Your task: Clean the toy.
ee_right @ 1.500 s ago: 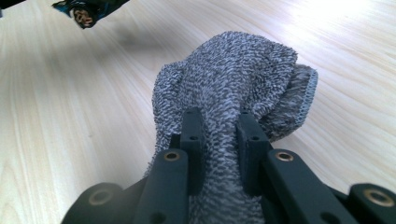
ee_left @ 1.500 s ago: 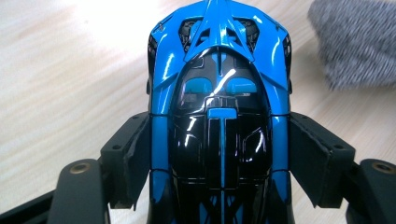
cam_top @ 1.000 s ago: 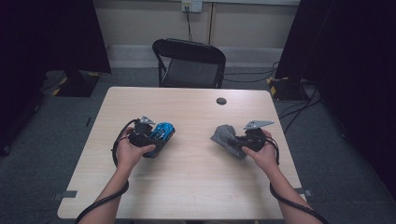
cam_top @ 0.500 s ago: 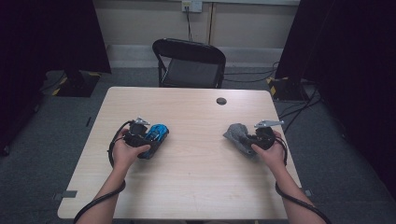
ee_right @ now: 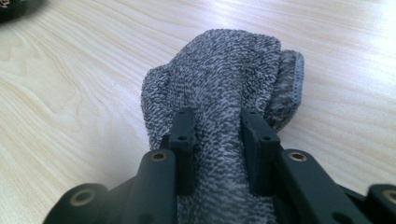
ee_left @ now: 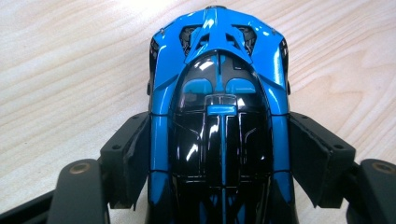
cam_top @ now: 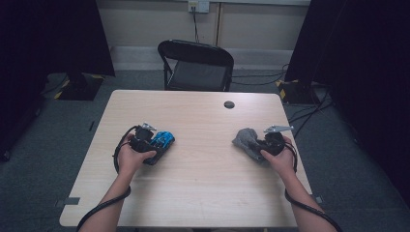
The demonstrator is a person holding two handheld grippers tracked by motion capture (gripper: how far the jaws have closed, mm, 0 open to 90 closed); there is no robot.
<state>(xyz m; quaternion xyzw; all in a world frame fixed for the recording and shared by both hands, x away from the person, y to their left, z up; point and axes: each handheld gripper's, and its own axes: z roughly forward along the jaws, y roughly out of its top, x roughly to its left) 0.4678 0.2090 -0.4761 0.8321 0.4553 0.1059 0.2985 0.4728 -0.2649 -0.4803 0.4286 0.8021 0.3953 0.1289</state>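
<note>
Holding a blue toy car (ee_left: 219, 116) lengthwise between its jaws, the left claw (cam_top: 153, 142) rests on the surface (cam_top: 203, 179). The right claw (cam_top: 254, 144), pinching a grey cloth (ee_right: 224, 88), sits well apart to the car's right, cloth end facing the car.

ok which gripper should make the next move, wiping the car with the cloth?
Right, probably. The right gripper is shut on the grey cloth, bunched and ready to carry across. The left gripper clamps the blue toy car on the table, so it should just hold it steady.
</note>
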